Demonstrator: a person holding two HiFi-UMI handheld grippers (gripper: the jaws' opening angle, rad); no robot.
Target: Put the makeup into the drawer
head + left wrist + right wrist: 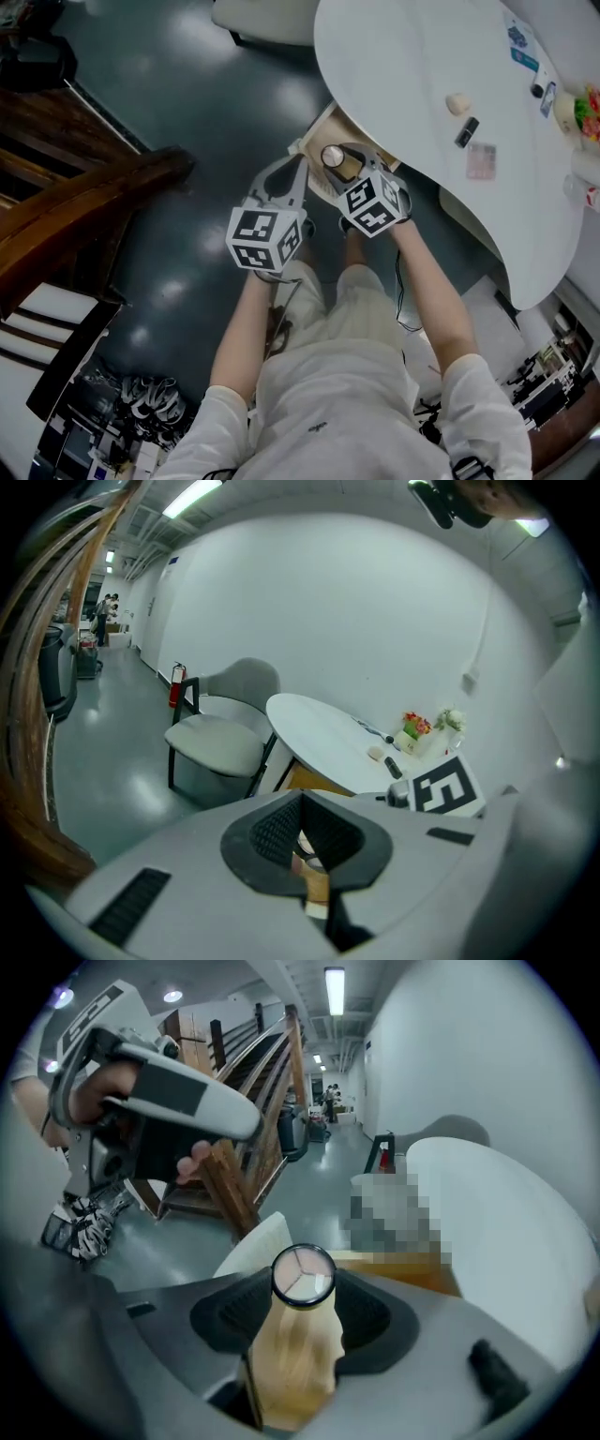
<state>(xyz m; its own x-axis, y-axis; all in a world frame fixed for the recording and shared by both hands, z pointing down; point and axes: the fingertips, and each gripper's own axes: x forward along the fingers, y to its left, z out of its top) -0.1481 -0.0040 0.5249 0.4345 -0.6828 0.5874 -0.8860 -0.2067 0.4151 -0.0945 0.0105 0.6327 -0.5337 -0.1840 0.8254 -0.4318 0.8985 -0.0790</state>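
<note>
Makeup bottle is sitting pinched in right gripper's half-spread jaws; head view is adding drawer under table, left gripper closed, empty.

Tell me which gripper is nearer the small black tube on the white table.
Right. The right gripper, shut on a round clear-lidded compact, hangs over the open wooden drawer, left of the black tube in the head view. The left gripper sits farther left, at the drawer's front.
</note>
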